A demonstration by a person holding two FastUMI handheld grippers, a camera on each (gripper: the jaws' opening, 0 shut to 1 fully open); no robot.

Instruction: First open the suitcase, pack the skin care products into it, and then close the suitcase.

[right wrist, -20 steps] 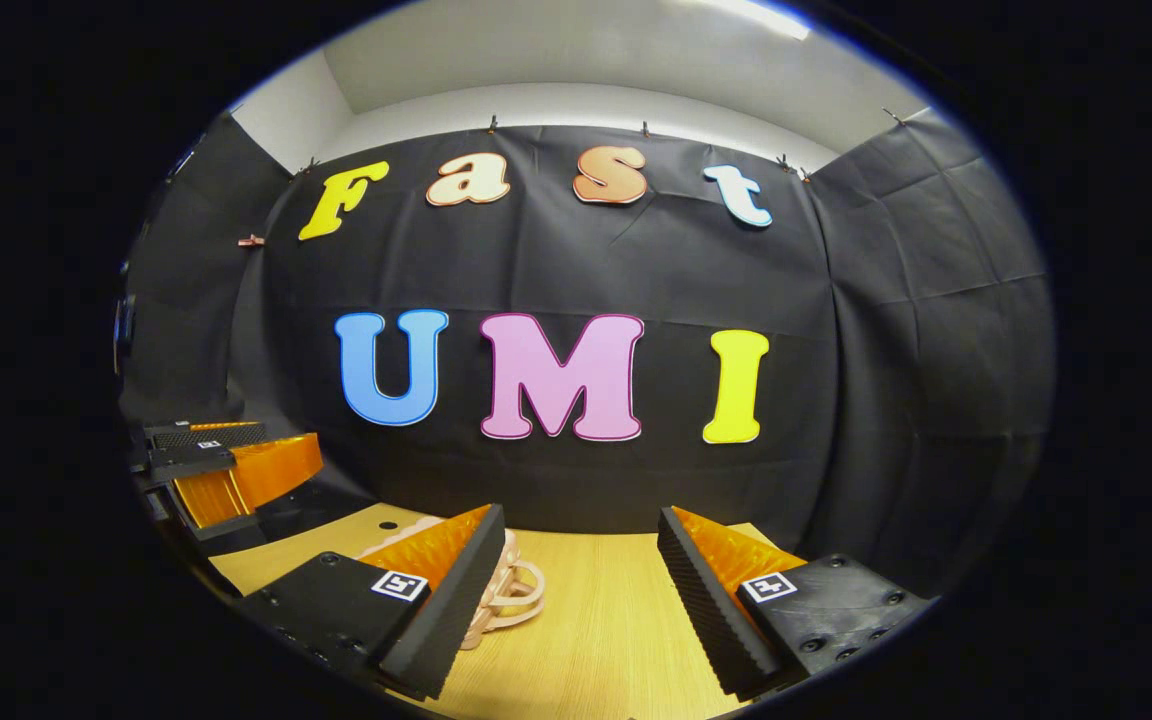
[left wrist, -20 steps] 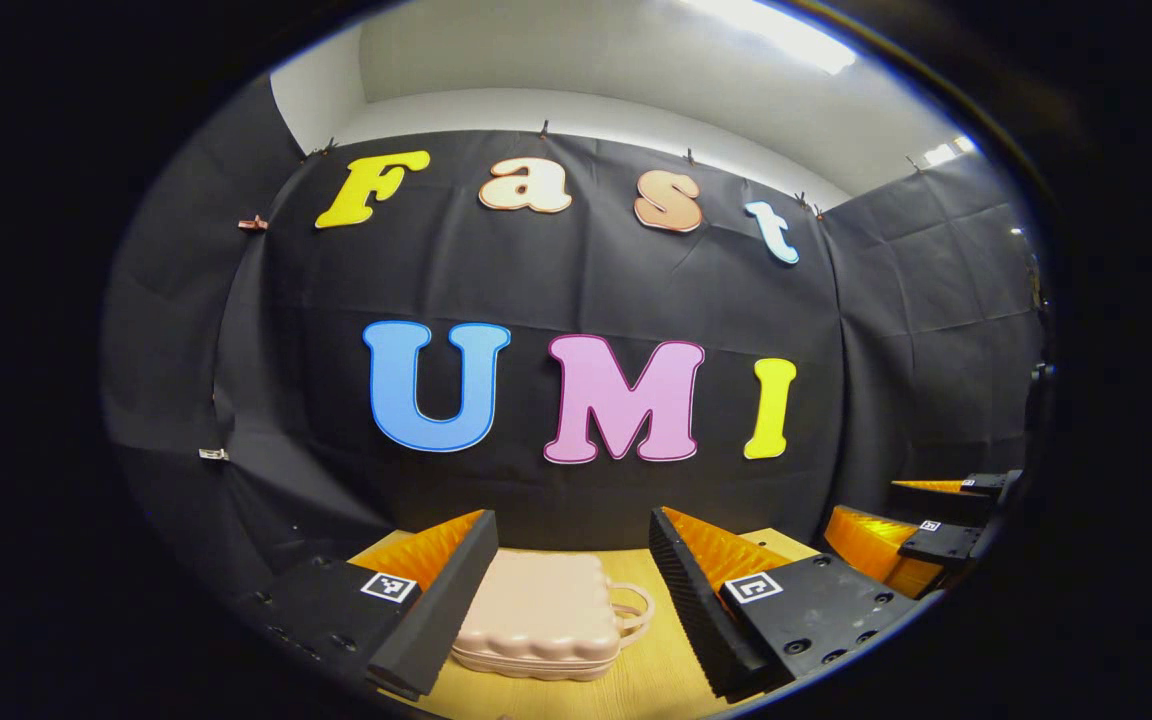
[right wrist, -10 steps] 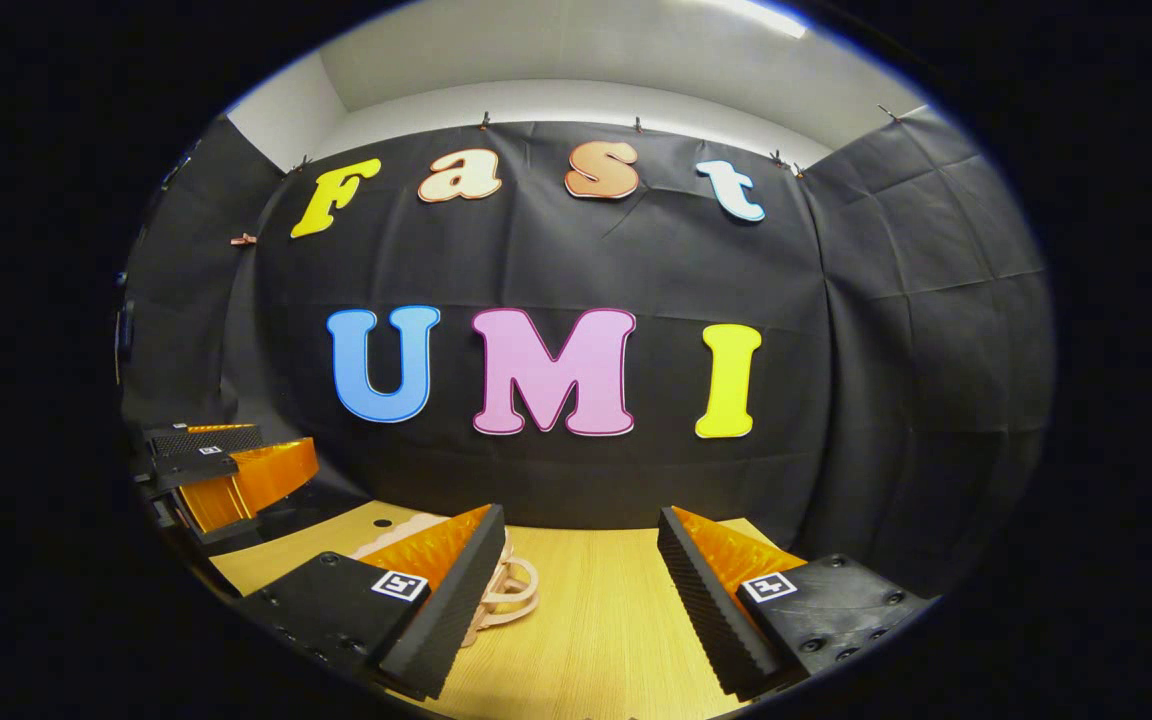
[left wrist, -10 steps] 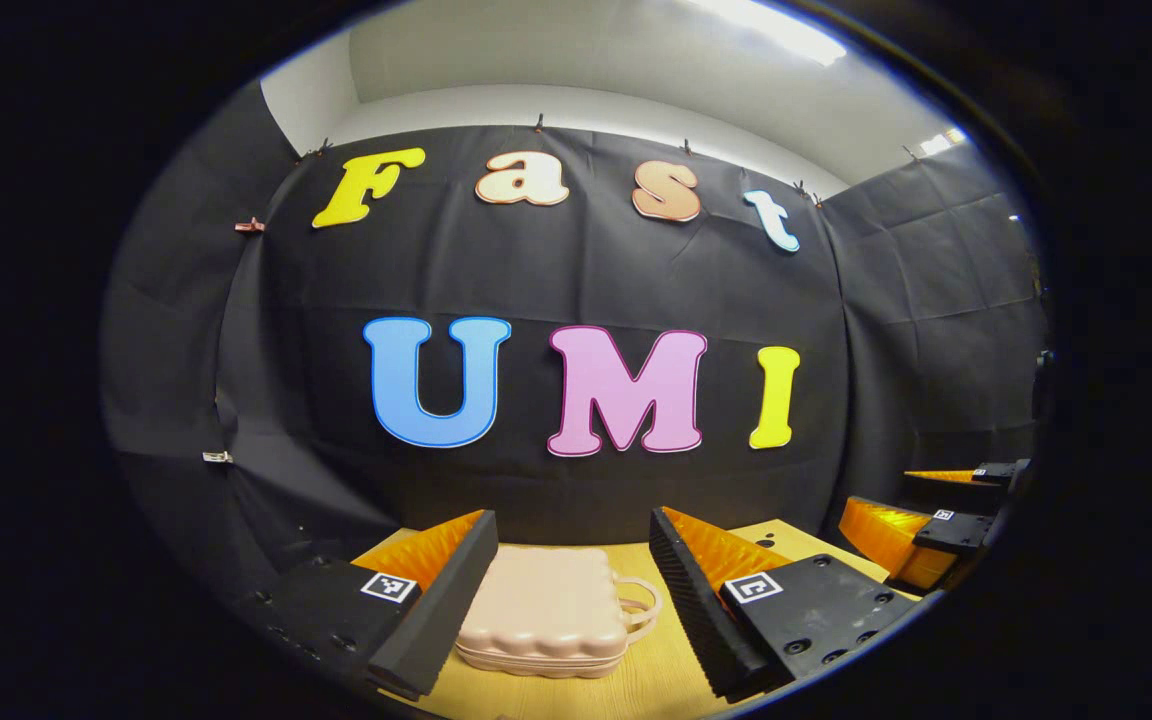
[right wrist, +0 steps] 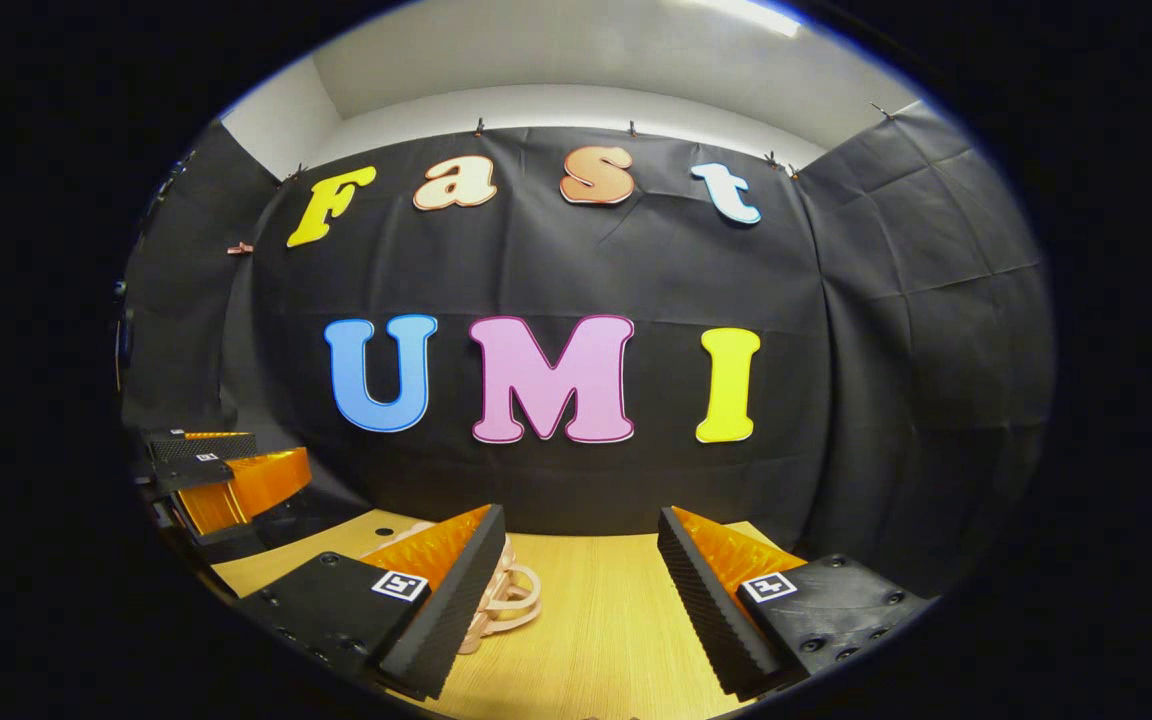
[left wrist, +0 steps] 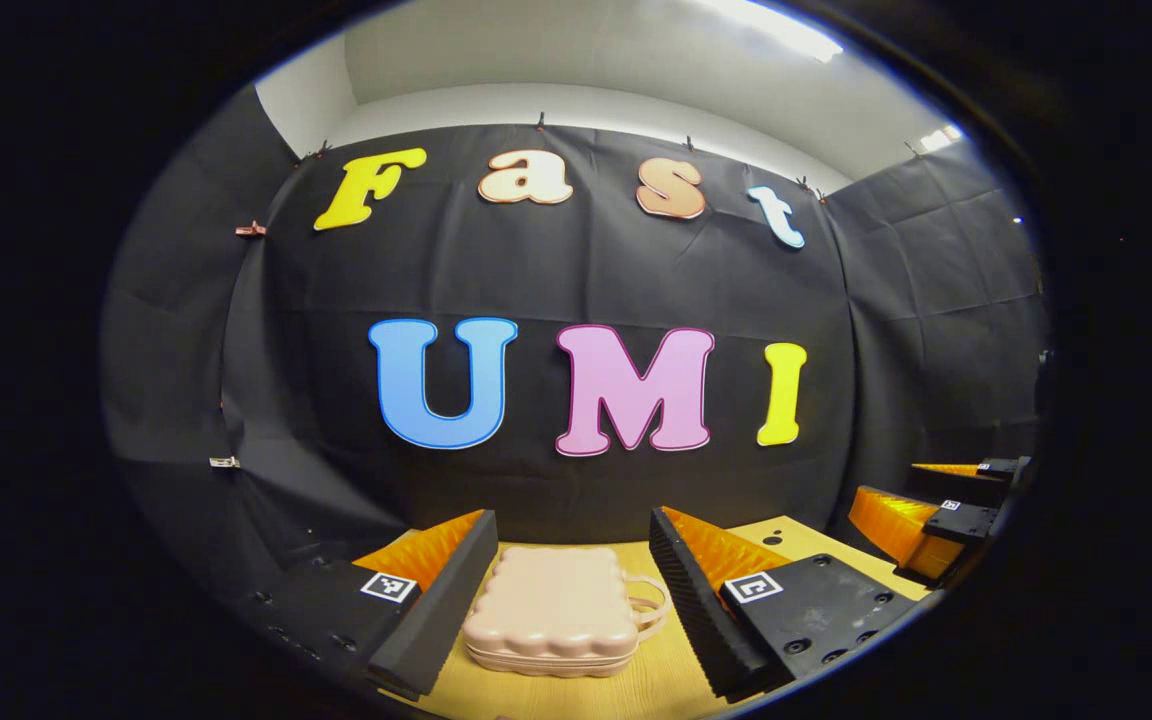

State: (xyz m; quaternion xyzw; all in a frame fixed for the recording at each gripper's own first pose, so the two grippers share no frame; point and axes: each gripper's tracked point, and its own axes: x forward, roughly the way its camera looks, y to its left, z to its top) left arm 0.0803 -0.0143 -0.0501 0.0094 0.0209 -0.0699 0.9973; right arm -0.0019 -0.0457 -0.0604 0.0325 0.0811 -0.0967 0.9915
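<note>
No readable brand or label appears on the suitcase (left wrist: pixel 551 610); the square markers on my gripper bodies carry patterns, not text. My left gripper (left wrist: pixel 573 590) stands wide apart and holds nothing. The closed pink suitcase lies flat on the wooden table (right wrist: pixel 616 620), ahead between its fingers, handle toward the right. My right gripper (right wrist: pixel 581 590) is likewise wide and empty, the handle (right wrist: pixel 516 595) just beside its left finger. Versus a second ago, the suitcase sits slightly more centred between the left fingers.
</note>
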